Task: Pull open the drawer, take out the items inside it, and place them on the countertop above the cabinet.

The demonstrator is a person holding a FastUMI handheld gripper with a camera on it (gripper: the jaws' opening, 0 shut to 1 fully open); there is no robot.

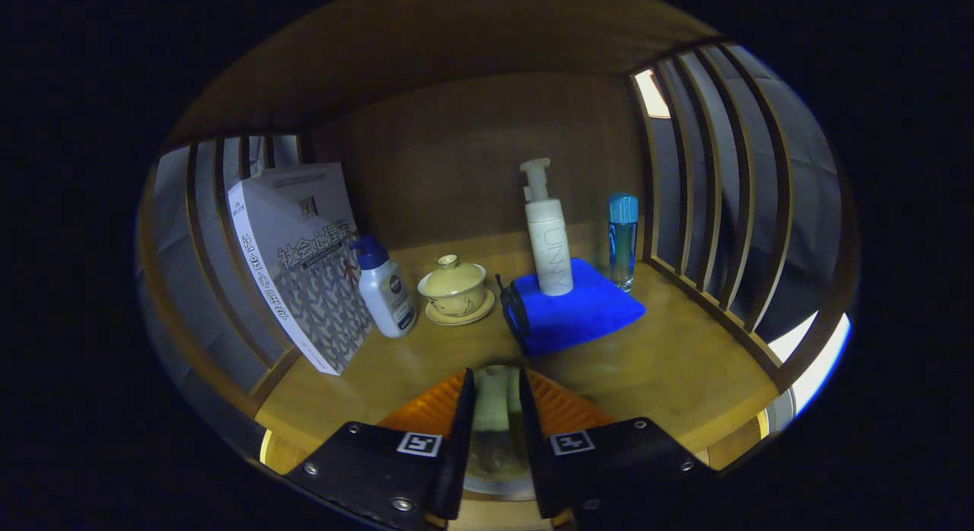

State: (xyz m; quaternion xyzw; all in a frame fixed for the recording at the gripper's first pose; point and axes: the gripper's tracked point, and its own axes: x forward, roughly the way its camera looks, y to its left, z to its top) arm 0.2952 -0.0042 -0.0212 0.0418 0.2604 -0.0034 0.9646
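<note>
Gripper [498, 398] is pinching a pale, roundish item [493, 409] between both fingers; can't tell what it is, maybe a small cup or bottle. It's held low over the front of the countertop [670, 364], nearer than the blue cloth [574, 306].

Progress, my read: the drawer isn't visible, so how many items are left is unknown. This item looks mid-transfer and not yet set down.

Using the blue cloth as reference:
- a white pump bottle [549, 238] stands on it
- a blue-capped clear bottle [622, 240] sits just right of it
- a lidded tea cup on a saucer [455, 289] sits just left
- a white lotion bottle [384, 287] is further left
- a book [300, 257] leans at the far left

Surface is bare wood with open space in front of the cloth. The nook has a wood back panel [472, 166] and slatted sides [715, 196], and it's dim.
</note>
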